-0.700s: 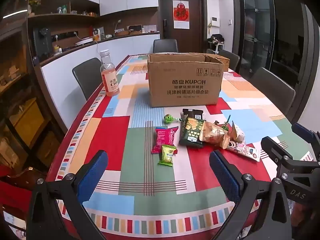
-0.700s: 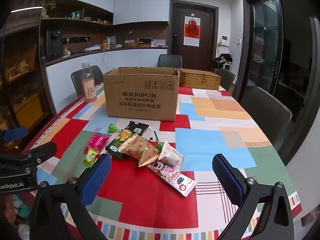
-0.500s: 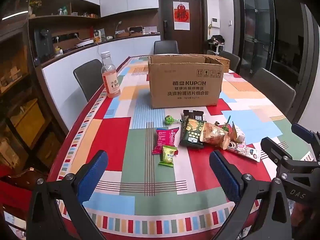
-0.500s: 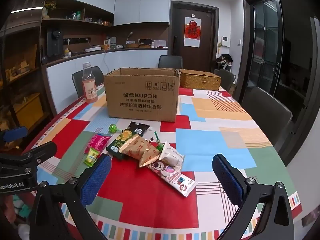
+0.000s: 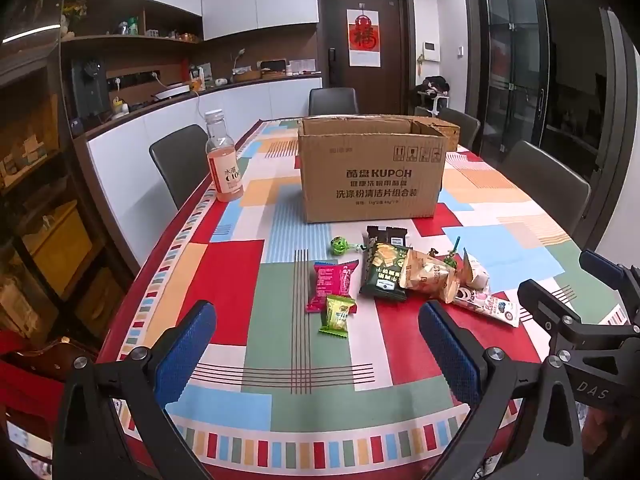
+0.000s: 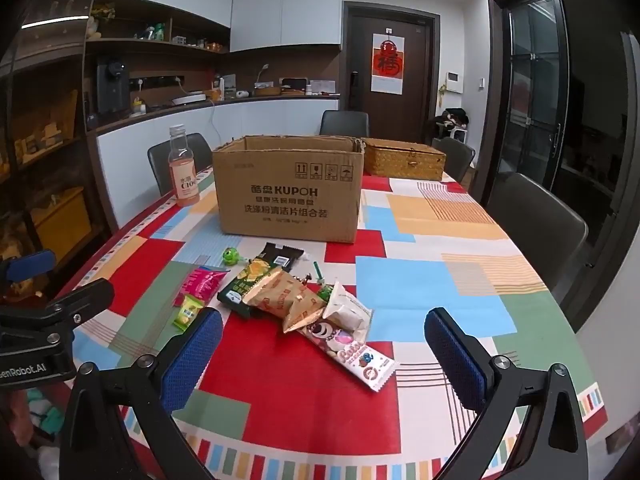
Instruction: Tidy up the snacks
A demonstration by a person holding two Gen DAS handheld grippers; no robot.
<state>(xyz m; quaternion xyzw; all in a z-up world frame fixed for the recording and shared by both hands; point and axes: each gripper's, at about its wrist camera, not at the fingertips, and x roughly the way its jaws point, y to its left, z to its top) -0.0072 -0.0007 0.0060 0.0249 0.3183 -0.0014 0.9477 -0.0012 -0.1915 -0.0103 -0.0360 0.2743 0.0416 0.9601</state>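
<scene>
Both wrist cameras sit low at the table's (image 5: pixel 224 284) near end, facing twelve o'clock toward the cardboard box (image 5: pixel 370 184) and door. The left view looks from the left, snack pile (image 5: pixel 400 280) at one o'clock; the right view puts that pile (image 6: pixel 288 300) at eleven. Both share box, pile and bottle (image 6: pixel 184 178).

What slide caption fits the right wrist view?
Open right gripper hovers over snack packets lying before the cardboard box.

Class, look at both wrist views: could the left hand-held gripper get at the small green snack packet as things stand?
Probably yes. The left hand-held gripper is open and the small green snack packet lies flat just ahead of it, overlapping only the pink packet, with nothing between.
</scene>
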